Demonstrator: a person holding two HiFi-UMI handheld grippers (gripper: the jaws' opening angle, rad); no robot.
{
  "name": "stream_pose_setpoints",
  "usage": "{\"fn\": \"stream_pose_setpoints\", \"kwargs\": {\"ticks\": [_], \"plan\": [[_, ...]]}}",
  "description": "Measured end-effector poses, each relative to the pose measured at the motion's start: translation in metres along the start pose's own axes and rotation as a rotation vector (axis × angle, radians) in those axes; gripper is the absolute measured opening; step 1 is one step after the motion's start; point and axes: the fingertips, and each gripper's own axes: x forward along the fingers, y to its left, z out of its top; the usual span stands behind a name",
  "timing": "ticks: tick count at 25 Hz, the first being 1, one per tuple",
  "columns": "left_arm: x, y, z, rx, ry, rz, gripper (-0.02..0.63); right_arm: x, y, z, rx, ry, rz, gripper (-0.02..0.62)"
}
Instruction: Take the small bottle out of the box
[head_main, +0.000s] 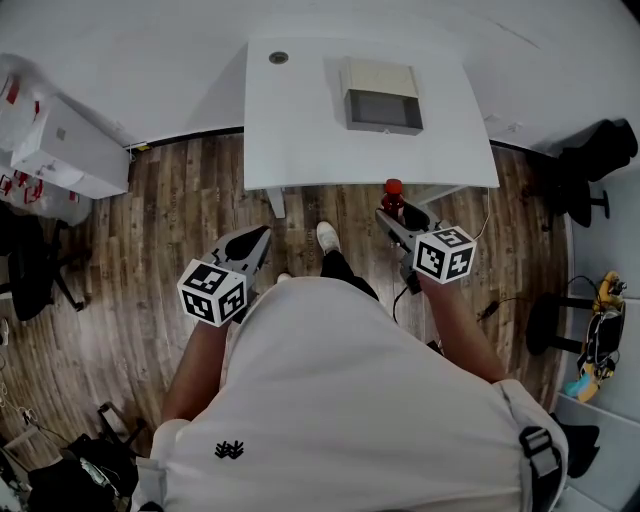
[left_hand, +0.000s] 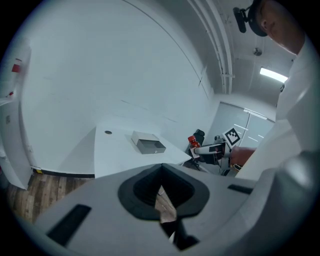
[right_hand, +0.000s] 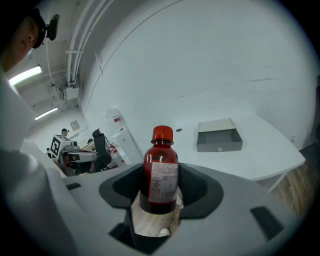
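Observation:
A small dark-red bottle (right_hand: 161, 170) with a red cap and a white label stands upright between the jaws of my right gripper (right_hand: 160, 197), which is shut on it. In the head view the bottle (head_main: 393, 197) shows at the tip of the right gripper (head_main: 397, 216), held over the floor just in front of the table's near edge. The grey box (head_main: 380, 95) lies open on the white table (head_main: 300, 130), with nothing visible inside it (right_hand: 218, 135). My left gripper (head_main: 254, 243) hangs over the floor left of my legs, shut and holding nothing (left_hand: 162, 197).
A white cabinet (head_main: 65, 150) stands at the left wall. Black chairs (head_main: 600, 150) and stools sit at the right. My shoe (head_main: 327, 236) is on the wooden floor (head_main: 170, 230) near the table leg. The table has a round cable hole (head_main: 278, 58).

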Motion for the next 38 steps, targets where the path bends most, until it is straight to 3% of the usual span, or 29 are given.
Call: {"fn": "stream_pose_setpoints", "kwargs": {"ticks": [22, 38], "plan": [[-0.012, 0.01, -0.012, -0.028, 0.014, 0.038, 0.006, 0.009, 0.016, 0.002, -0.032, 0.006, 0.035, 0.224], [-0.02, 0.019, -0.012, -0.035, 0.011, 0.047, 0.006, 0.007, 0.015, 0.01, -0.059, -0.006, 0.002, 0.224]]}}
